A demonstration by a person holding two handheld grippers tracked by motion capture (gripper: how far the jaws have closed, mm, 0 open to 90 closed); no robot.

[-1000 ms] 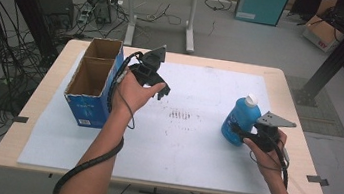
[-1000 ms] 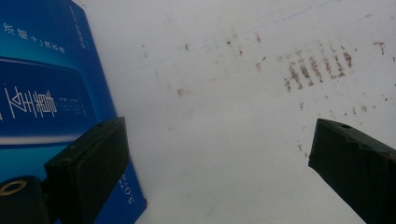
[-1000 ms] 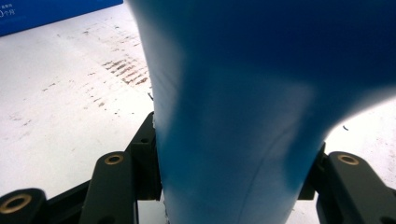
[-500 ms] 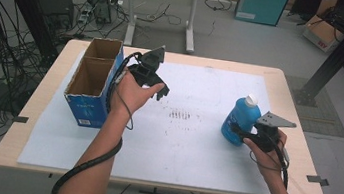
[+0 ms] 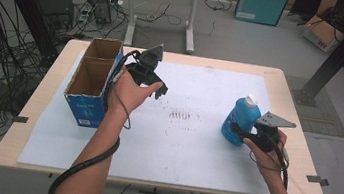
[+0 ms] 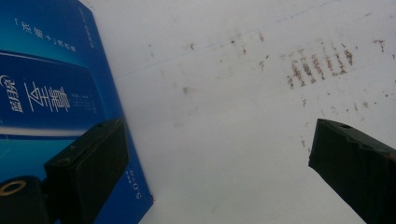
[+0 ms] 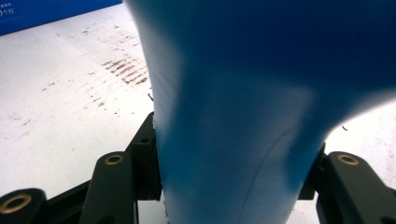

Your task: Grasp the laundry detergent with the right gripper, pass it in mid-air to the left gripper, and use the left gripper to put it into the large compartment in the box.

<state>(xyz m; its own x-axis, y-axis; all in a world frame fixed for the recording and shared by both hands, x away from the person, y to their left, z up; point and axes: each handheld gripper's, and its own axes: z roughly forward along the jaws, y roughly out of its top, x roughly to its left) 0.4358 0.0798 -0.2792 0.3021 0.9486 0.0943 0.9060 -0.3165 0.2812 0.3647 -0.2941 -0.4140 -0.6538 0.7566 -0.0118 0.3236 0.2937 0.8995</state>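
**Blue bottle gripped, box waiting at frame left**

Right gripper is clamped on the lower body of the blue bottle, which stands upright at centre right of the high view on the white sheet. Left gripper hovers with jaws spread, holding nothing, just beside the open cardboard box at left of frame.

Judgement: the lift toward the box is next. Keep the bottle vertical (white cap up), squeeze evenly on both jaws, rise before travelling, and clear the box rim before lowering.
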